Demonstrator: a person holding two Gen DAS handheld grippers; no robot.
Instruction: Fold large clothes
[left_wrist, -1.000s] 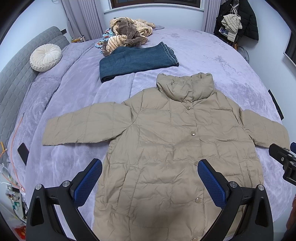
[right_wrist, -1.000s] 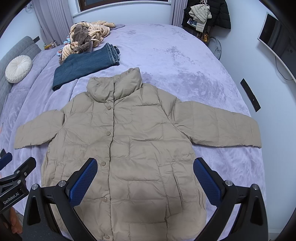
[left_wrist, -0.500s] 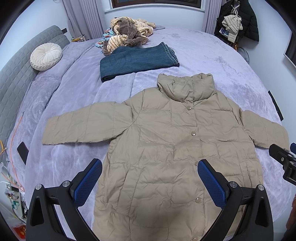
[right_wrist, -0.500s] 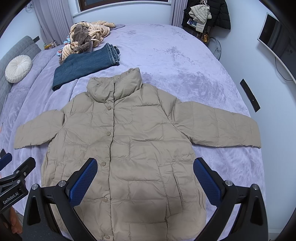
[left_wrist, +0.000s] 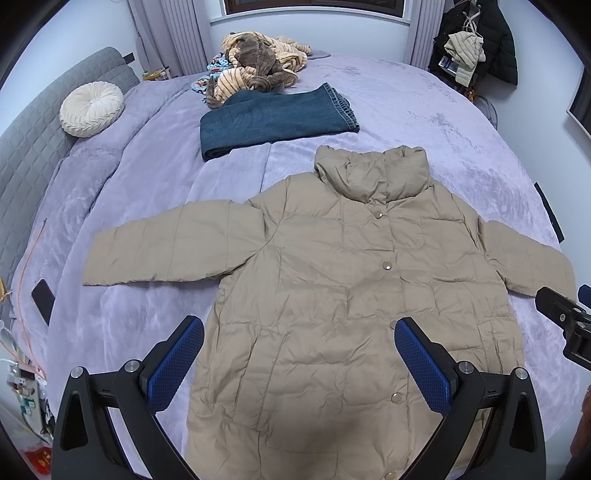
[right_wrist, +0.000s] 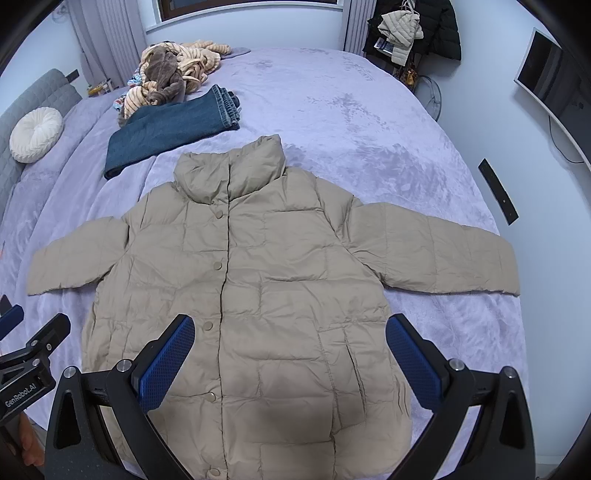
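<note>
A beige puffer jacket (left_wrist: 332, 280) lies flat and face up on the lilac bed, snaps closed, both sleeves spread out, collar toward the far side; it also shows in the right wrist view (right_wrist: 258, 280). My left gripper (left_wrist: 299, 332) is open and empty, hovering above the jacket's lower hem. My right gripper (right_wrist: 290, 332) is open and empty, above the hem further right. Each gripper shows at the edge of the other's view, the right gripper (left_wrist: 565, 325) and the left gripper (right_wrist: 26, 350).
Folded blue jeans (left_wrist: 273, 118) lie beyond the collar, with a heap of striped and brown clothes (left_wrist: 255, 70) behind them. A white round cushion (left_wrist: 91, 109) rests by the grey headboard. A dark phone (left_wrist: 42, 300) lies at the bed's left edge. Coats hang at back right (right_wrist: 410, 26).
</note>
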